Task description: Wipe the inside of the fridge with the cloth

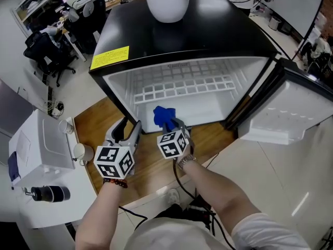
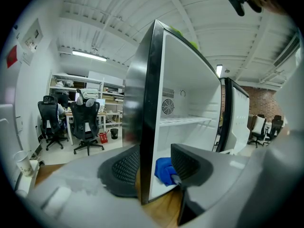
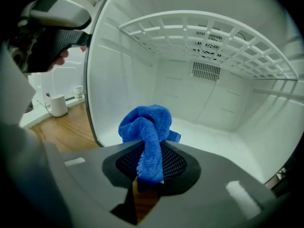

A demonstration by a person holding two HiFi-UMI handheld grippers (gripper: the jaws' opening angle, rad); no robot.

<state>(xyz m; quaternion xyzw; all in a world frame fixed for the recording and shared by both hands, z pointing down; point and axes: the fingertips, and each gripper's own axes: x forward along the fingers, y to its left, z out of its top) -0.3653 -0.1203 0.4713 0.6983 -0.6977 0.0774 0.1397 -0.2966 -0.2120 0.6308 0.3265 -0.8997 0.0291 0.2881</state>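
right gripper [image 3: 151,151]: jaws closed on the blue cloth [image 3: 146,127], which bunches up beyond the tips. the cloth sits at the open front of the fridge [image 1: 208,33], low over the white compartment floor and below the wire shelf [image 3: 204,32]; contact with that floor cannot be confirmed. left gripper [image 2: 154,152]: jaws apart, straddling the front edge of the side wall [image 2: 147,103] without pressing on it. the door [image 1: 291,113] stands swung open at the right. the fridge rests on a wooden surface [image 1: 151,163]; a white pot [image 1: 167,3] stands on its top.
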